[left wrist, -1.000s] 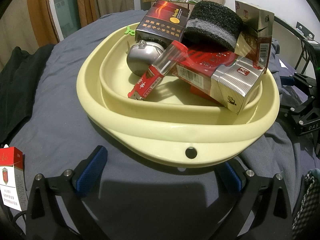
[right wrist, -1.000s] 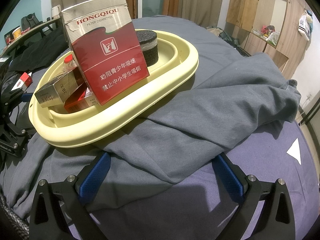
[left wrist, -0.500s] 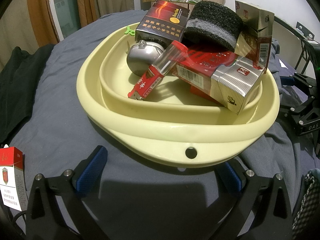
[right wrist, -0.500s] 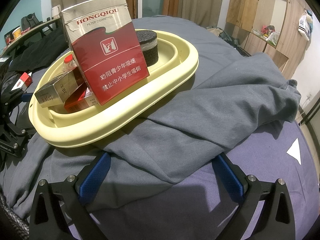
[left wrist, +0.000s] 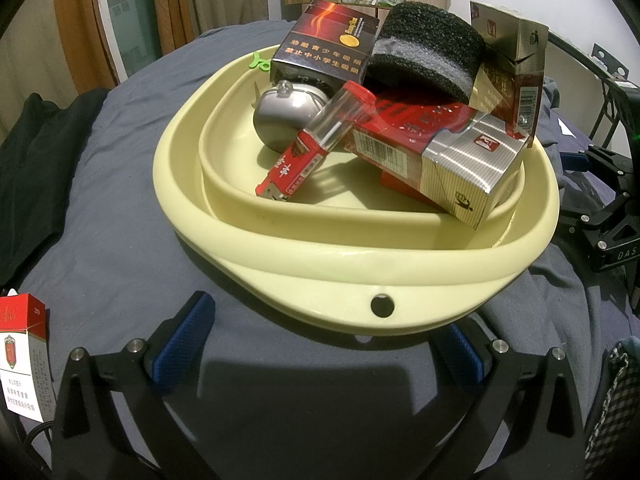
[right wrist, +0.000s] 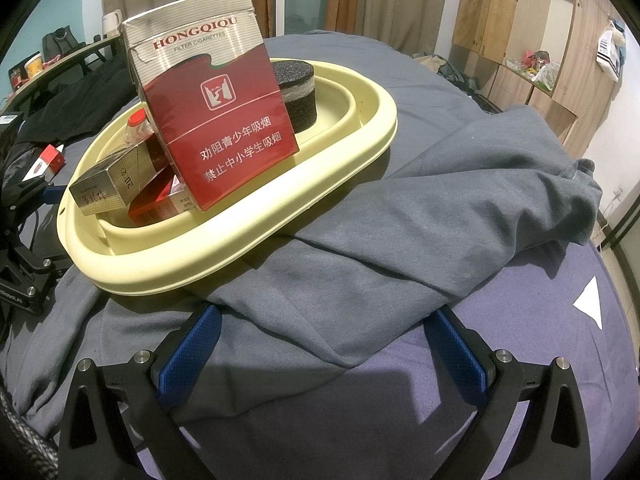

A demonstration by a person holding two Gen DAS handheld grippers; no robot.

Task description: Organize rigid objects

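Observation:
A pale yellow basin (left wrist: 328, 256) sits on the bed and also shows in the right wrist view (right wrist: 224, 252). It holds a dark cigarette box (left wrist: 324, 46), a black sponge roll (left wrist: 428, 50), a silver coin purse (left wrist: 284, 114), a red and clear tube (left wrist: 312, 148), a silver and red carton (left wrist: 444, 160) and an upright red Hongqiqu pack (right wrist: 212, 112). My left gripper (left wrist: 320, 344) is open and empty just in front of the basin. My right gripper (right wrist: 324, 344) is open and empty over the grey cloth, to the right of the basin.
A red and white cigarette pack (left wrist: 24, 356) stands at the left edge beside the left gripper. A rumpled grey garment (right wrist: 440, 200) lies under and right of the basin. Dark clothes (left wrist: 36, 160) lie at the left. A white triangle (right wrist: 590, 304) lies on the purple sheet.

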